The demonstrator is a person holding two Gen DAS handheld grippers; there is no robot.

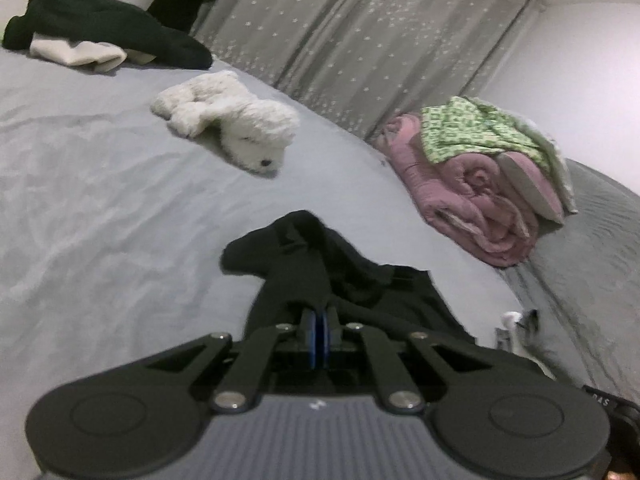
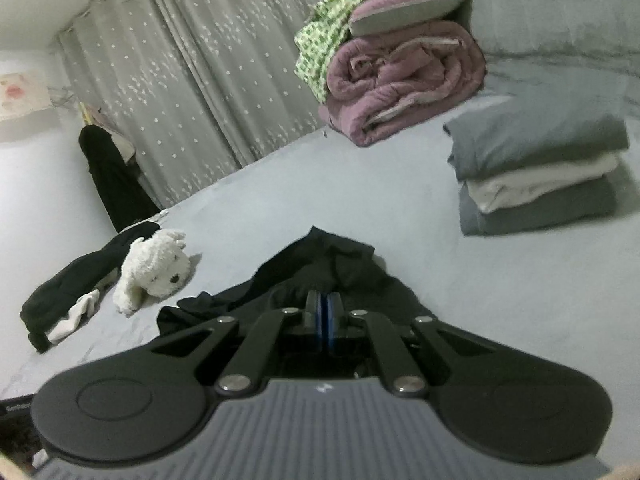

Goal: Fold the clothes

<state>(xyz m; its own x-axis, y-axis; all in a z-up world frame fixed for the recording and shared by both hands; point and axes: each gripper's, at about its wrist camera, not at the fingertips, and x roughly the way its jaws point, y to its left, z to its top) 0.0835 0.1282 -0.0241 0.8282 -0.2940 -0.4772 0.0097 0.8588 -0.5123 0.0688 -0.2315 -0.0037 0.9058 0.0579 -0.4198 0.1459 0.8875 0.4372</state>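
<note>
Soft, limp black garment (image 1: 320,276) lies crumpled on the bed (image 1: 100,200), just ahead of both tools. The left hand-held gripper (image 1: 320,320) is clenched on its dark fabric; the right hand-held gripper (image 2: 323,308) likewise pinches a fold. Beyond sit a fluffy white plush toy (image 1: 236,120), a rolled pink quilt (image 2: 400,76) and star-dotted grey curtains (image 1: 360,28). The garment's near edge is hidden under the tools.
</note>
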